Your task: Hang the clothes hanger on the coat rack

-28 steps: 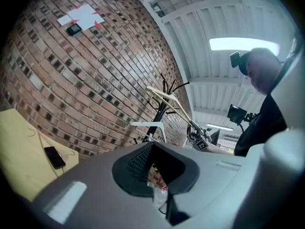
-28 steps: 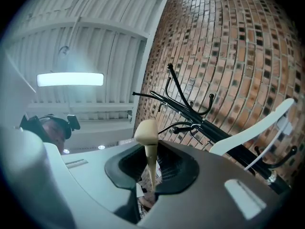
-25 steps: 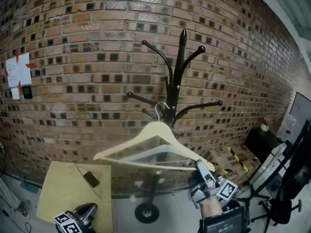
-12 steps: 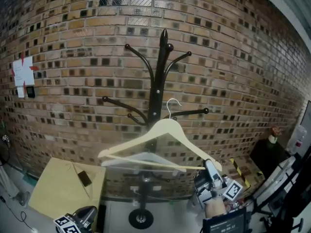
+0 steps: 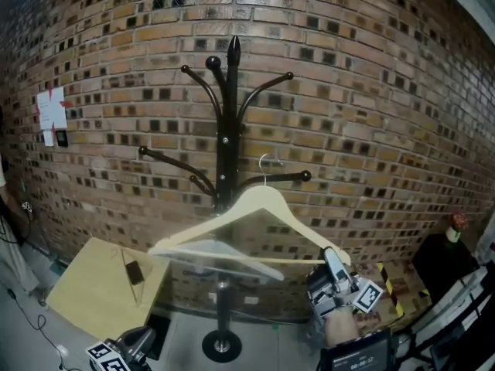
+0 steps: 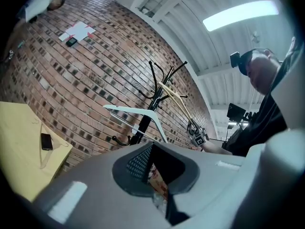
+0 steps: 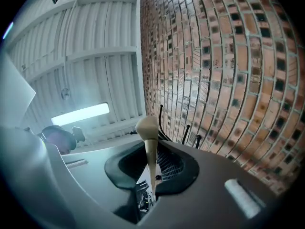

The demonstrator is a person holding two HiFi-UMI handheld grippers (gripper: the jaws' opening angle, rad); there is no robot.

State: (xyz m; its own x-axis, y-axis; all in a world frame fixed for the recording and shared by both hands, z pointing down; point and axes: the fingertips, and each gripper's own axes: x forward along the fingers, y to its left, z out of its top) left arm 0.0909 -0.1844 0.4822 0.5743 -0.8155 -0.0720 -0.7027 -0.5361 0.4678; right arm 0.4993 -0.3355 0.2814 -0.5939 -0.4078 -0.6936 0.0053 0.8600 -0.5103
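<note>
- While clamped at one tip by the right gripper, the wooden hanger in the head view rides high, its wire hook near a coat rack arm.
- Left gripper view: the left gripper is closed on nothing, seemingly idle.
- Right gripper view: jaws pinch the hanger's end, probably for reach.

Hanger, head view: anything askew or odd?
Nothing damaged. The wooden hanger is pinched only at its far right tip by the right gripper, so it juts out sideways. Its hook overlaps the coat rack arm; whether it is seated is unclear.
</note>
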